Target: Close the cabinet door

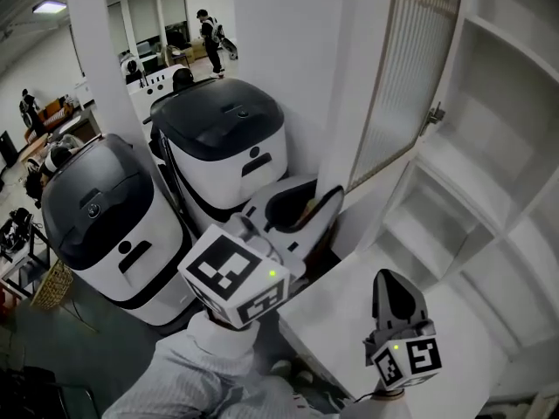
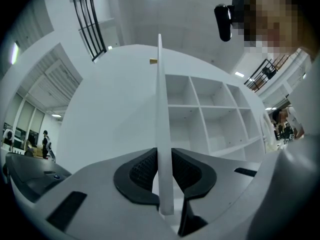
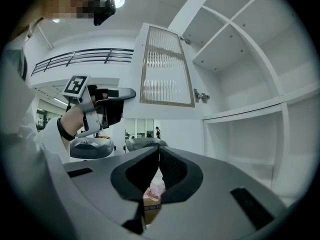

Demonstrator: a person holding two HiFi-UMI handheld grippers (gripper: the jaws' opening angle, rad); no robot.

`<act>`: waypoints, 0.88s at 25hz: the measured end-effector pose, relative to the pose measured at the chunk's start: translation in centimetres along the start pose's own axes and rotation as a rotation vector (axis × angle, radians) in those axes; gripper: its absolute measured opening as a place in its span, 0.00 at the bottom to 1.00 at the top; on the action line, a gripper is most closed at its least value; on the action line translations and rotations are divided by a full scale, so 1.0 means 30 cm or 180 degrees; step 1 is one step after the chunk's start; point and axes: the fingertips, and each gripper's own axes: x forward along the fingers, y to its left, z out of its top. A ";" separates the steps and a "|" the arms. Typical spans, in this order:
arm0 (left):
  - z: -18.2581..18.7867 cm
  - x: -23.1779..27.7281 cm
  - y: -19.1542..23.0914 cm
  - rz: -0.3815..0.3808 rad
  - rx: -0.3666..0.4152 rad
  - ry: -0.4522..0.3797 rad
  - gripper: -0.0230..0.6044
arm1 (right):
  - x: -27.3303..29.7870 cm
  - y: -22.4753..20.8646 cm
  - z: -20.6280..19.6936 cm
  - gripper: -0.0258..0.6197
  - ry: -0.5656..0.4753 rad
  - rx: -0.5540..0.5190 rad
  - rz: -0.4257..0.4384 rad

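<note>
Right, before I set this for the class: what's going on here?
A person holds a gripper in each hand at a white shelf unit. The left gripper is clamped on the edge of the open cabinet door, which stands swung out from the shelf unit. The right gripper is shut and empty, held near the shelf unit. The door is not yet closed.

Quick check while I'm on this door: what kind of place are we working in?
Probably a large open lab or test hall rather than a home. A white cubby cabinet with a ribbed-glass door stands beside two washer-like appliances, and people move about on an open floor far behind.
</note>
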 end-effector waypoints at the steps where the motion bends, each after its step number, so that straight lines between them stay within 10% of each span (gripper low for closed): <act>1: 0.001 -0.001 -0.002 -0.0001 -0.0001 -0.0004 0.16 | -0.008 -0.003 -0.006 0.06 0.0017 0.0001 -0.0038; 22: 0.006 0.103 -0.407 0.0529 0.0291 -0.0027 0.20 | -0.352 -0.206 0.018 0.06 -0.0039 -0.0082 0.0204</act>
